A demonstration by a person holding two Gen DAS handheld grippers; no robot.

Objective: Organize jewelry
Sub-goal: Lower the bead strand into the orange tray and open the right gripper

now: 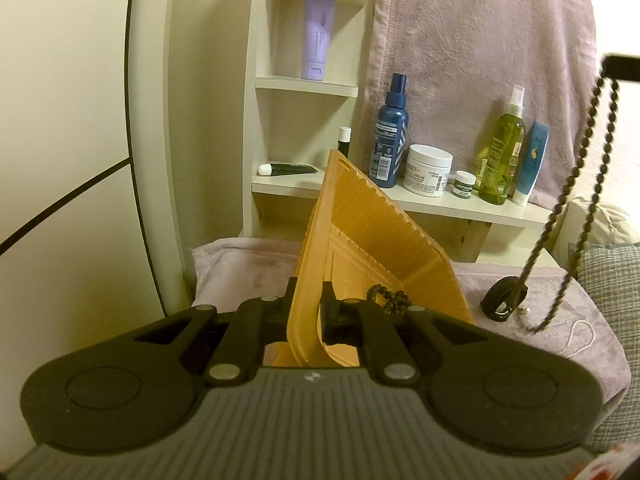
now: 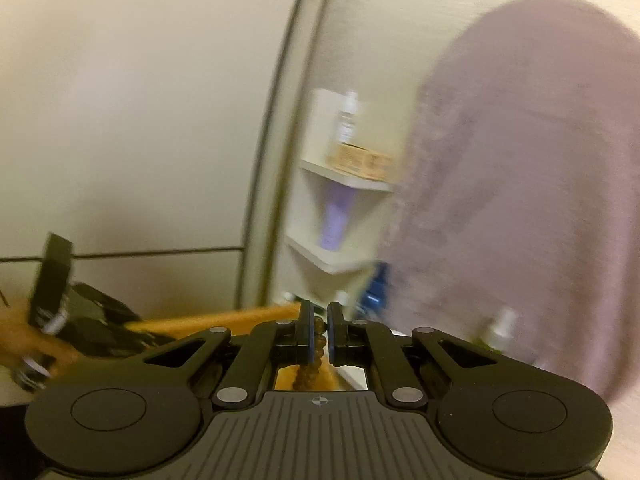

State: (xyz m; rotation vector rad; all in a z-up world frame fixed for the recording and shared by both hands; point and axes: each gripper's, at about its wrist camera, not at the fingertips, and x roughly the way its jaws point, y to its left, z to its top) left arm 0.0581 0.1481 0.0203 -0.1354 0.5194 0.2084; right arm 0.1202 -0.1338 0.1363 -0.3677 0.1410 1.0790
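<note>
My left gripper [image 1: 310, 300] is shut on the rim of an orange ribbed tray [image 1: 376, 240] and holds it tilted up on edge. A dark bead bracelet [image 1: 390, 298] lies inside the tray near the fingers. A long dark bead necklace [image 1: 576, 184] hangs from my right gripper at the upper right of the left wrist view, its lower end near the towel. In the right wrist view my right gripper [image 2: 319, 334] is shut on the brown bead necklace [image 2: 316, 344]. A black ring-like piece [image 1: 504, 298] and a thin chain [image 1: 580, 336] lie on the pink towel [image 1: 248, 264].
A white shelf unit [image 1: 312, 84] holds a purple tube [image 1: 316, 36]. A ledge behind carries a blue spray bottle [image 1: 390, 136], a white cream jar [image 1: 428, 170], a green bottle [image 1: 504, 148] and a blue tube [image 1: 532, 162]. A pink towel hangs behind [image 1: 480, 48]. A grey cushion [image 1: 612, 280] is at right.
</note>
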